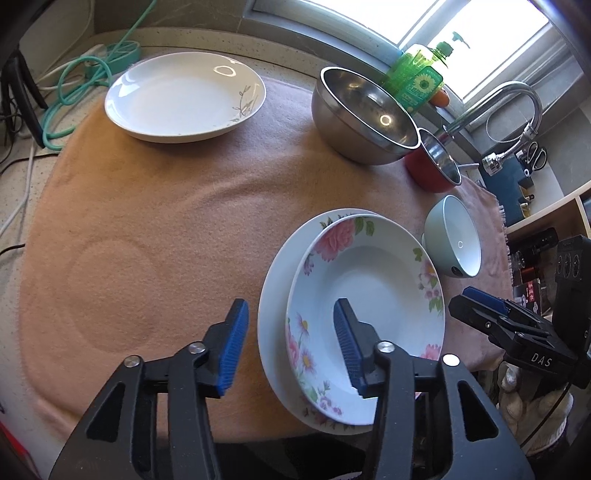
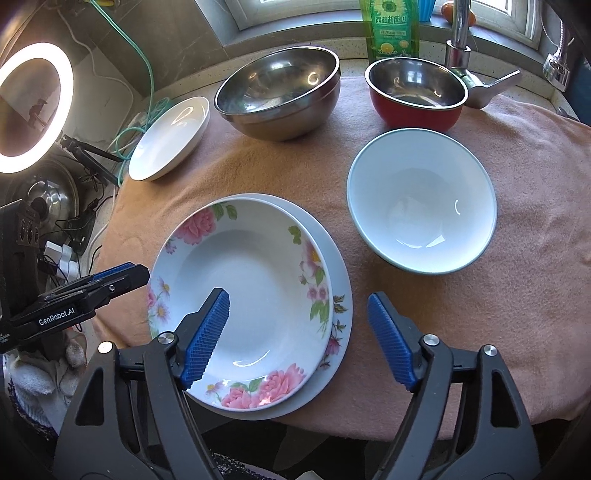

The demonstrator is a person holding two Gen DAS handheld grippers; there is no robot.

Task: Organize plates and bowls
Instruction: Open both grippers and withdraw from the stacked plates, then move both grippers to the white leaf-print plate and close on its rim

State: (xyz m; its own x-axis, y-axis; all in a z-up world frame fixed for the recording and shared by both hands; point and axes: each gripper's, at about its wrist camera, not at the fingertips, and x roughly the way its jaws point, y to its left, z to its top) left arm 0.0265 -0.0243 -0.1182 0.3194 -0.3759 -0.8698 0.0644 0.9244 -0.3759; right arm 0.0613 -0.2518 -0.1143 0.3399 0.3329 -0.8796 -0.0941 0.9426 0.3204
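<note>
A floral deep plate (image 1: 373,295) (image 2: 251,295) sits stacked on a larger white plate (image 1: 273,295) (image 2: 341,273) at the near edge of the pink cloth. A plain white plate with a leaf sprig (image 1: 184,96) (image 2: 170,138) lies at the far left. A large steel bowl (image 1: 362,114) (image 2: 277,96), a red bowl with steel inside (image 1: 432,166) (image 2: 417,92) and a pale green bowl (image 1: 454,236) (image 2: 421,203) stand further back and right. My left gripper (image 1: 291,347) is open and empty, over the stack's left rim. My right gripper (image 2: 299,339) is open and empty, over the stack's right side.
A green dish soap bottle (image 1: 417,81) (image 2: 391,29) and a tap (image 1: 495,107) (image 2: 461,40) stand by the window. Cables and a power strip (image 1: 92,74) lie at the far left. A ring light (image 2: 33,107) glows left. The pink cloth (image 1: 166,221) covers the counter.
</note>
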